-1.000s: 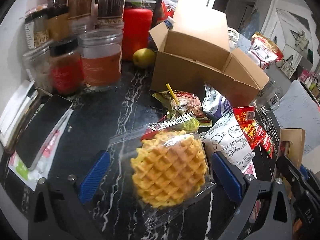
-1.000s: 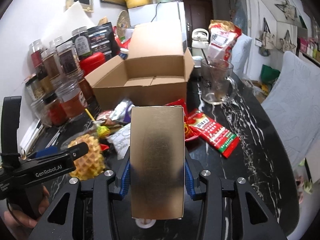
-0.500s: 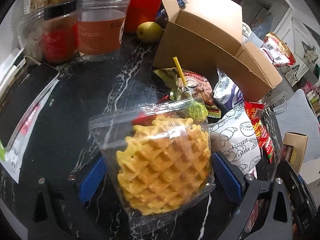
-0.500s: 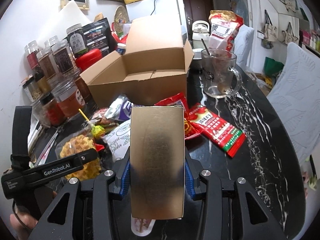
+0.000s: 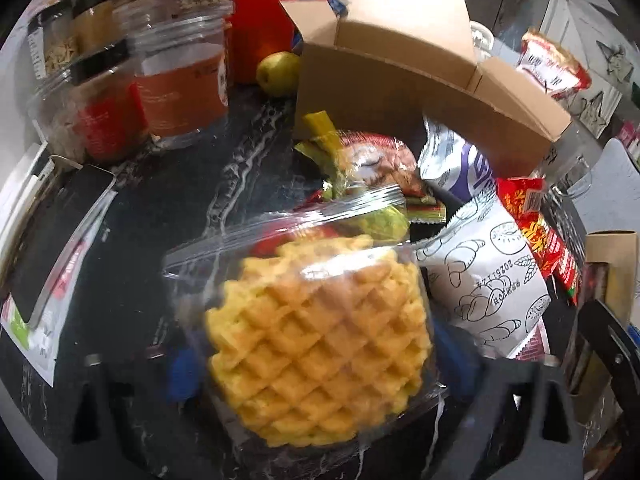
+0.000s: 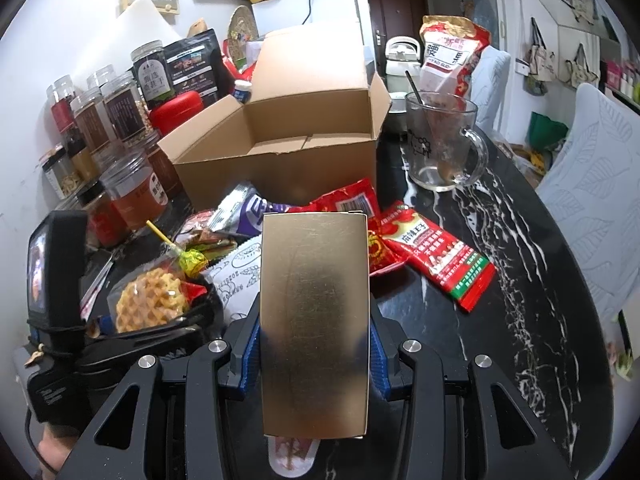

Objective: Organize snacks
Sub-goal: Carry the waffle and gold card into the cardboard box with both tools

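A waffle in a clear bag (image 5: 320, 320) lies on the black marble table (image 5: 168, 200), also seen in the right wrist view (image 6: 152, 300). My left gripper (image 5: 320, 356) straddles it, jaws closing, with the blue pads (image 5: 184, 364) at the bag's sides; the blur hides whether they press. My right gripper (image 6: 314, 340) is shut on a flat golden-brown box (image 6: 314, 312), held above the snack pile. An open cardboard box (image 6: 280, 148) stands behind the pile, its inside bare.
Loose snacks lie in front of the cardboard box: a white bread packet (image 5: 488, 280), a purple-white packet (image 5: 460, 164), red packets (image 6: 440, 256), a lollipop (image 6: 192, 258). Jars (image 5: 180, 80) and a phone (image 5: 52, 240) stand left, a glass mug (image 6: 444, 140) right.
My left gripper has sunk closer over the waffle bag and its jaws have narrowed toward the bag's sides. The right gripper and its box have kept still.
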